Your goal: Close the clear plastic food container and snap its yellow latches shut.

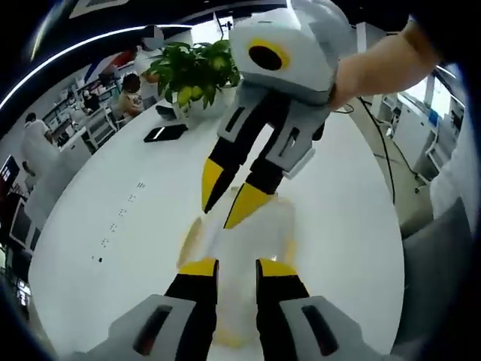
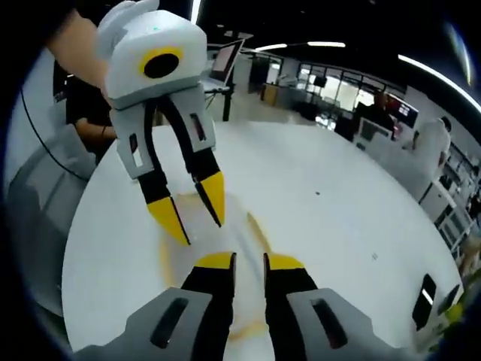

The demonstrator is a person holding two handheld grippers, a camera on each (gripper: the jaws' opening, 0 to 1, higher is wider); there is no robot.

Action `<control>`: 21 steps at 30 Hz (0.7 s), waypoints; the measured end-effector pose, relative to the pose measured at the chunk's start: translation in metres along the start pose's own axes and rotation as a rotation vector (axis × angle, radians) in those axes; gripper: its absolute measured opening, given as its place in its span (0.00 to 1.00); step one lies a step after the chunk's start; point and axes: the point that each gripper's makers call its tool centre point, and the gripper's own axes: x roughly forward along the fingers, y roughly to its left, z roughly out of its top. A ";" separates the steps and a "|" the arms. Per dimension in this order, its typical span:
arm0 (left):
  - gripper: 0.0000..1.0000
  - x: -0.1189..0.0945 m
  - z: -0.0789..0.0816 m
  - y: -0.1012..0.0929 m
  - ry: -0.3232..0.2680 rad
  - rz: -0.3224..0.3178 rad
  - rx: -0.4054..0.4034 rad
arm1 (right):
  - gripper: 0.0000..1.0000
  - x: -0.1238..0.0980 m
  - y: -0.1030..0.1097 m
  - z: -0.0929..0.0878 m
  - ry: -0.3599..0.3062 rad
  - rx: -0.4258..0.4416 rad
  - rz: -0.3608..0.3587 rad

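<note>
The clear plastic container (image 1: 240, 241) lies blurred on the white table (image 1: 113, 226), with a yellow latch (image 1: 188, 242) on its left side. My left gripper (image 1: 237, 269) hovers over it, jaws a little apart and nothing between them. The right gripper (image 1: 229, 197) reaches down from above, its yellow tips narrowly apart over the container's far end. In the right gripper view the container (image 2: 225, 241) lies under my right gripper (image 2: 249, 263), with a yellow latch (image 2: 255, 228) beside it. The left gripper (image 2: 192, 209) points down at it from the upper left, slightly open.
A potted plant (image 1: 192, 68) with yellow fruit and a black tablet (image 1: 165, 133) stand at the table's far end. People sit at desks (image 1: 90, 113) beyond. A person's arm (image 1: 376, 68) holds the right gripper. A dark phone (image 2: 423, 301) lies near the table's edge.
</note>
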 end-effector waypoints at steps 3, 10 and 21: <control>0.12 0.003 0.001 -0.001 0.001 -0.011 0.002 | 0.11 0.004 0.001 0.000 0.004 0.000 0.007; 0.12 0.008 -0.001 -0.002 0.015 -0.024 0.009 | 0.11 0.013 0.002 -0.003 0.017 0.017 0.021; 0.13 0.012 -0.006 -0.016 0.037 -0.059 0.017 | 0.13 0.018 -0.001 -0.001 0.015 0.045 0.014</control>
